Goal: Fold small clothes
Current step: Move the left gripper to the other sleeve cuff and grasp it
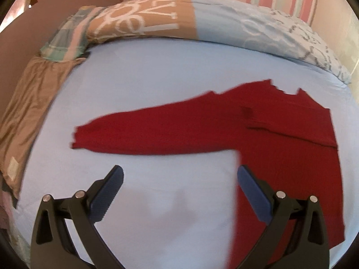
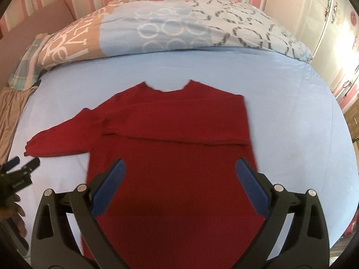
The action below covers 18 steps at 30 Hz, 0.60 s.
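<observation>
Right claw (image 2: 179, 170): jaws spread wide, nothing between the pads; it hangs over the lower body of the red sweater (image 2: 170, 157).
Left claw (image 1: 179, 177): also wide open and empty, over bare blue sheet (image 1: 139, 85), with the sweater's side edge just under its right finger.
Sweater: flat on the bed, hem toward both claws, neckline on the far side. One sleeve is already folded across the chest.
Loose sleeve (image 1: 145, 125): stretched out sideways, just beyond the left claw, cuff to that claw's far left.
Step in hand, as I judge it: fold this sleeve across the body.
Doing it well: pinch at the cuff, lift only enough to clear, lay it level over the folded sleeve, and steady the body with the right claw.
Risk: dragging the knit wrinkles the sheet and skews the fold.
Beyond: patterned duvet (image 2: 179, 29), well apart.
</observation>
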### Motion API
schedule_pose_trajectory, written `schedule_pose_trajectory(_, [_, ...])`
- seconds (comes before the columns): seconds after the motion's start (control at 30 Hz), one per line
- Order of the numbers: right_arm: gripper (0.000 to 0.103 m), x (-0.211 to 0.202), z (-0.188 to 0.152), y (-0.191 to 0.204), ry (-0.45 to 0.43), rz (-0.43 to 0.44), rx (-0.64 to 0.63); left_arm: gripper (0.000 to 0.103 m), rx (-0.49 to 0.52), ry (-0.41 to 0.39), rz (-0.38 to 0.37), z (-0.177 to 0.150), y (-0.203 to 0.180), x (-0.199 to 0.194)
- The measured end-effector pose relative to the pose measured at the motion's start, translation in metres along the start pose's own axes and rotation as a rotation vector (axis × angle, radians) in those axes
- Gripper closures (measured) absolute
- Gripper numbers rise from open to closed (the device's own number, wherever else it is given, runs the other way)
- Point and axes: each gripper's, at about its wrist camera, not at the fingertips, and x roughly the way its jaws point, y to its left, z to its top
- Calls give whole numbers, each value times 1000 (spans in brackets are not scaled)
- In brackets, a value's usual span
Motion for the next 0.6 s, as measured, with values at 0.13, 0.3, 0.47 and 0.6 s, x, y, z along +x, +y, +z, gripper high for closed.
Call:
schedule_pose_trajectory(0.13, [5, 1, 0, 35, 7, 6, -2, 2, -22, -3, 11, 4, 58, -1])
schedule_pose_trajectory(0.3, [3, 8, 7, 70, 12, 57, 1, 2, -78, -2, 62, 5, 119, 10])
schedule_pose_trajectory(0.47, [3, 20, 16, 102, 18, 101, -48, 2, -180, -25, 112, -3, 187, 25])
schedule_pose_trajectory(0.6, [3, 29, 21, 122, 19, 138, -79, 2, -169, -33, 78, -3, 212, 39])
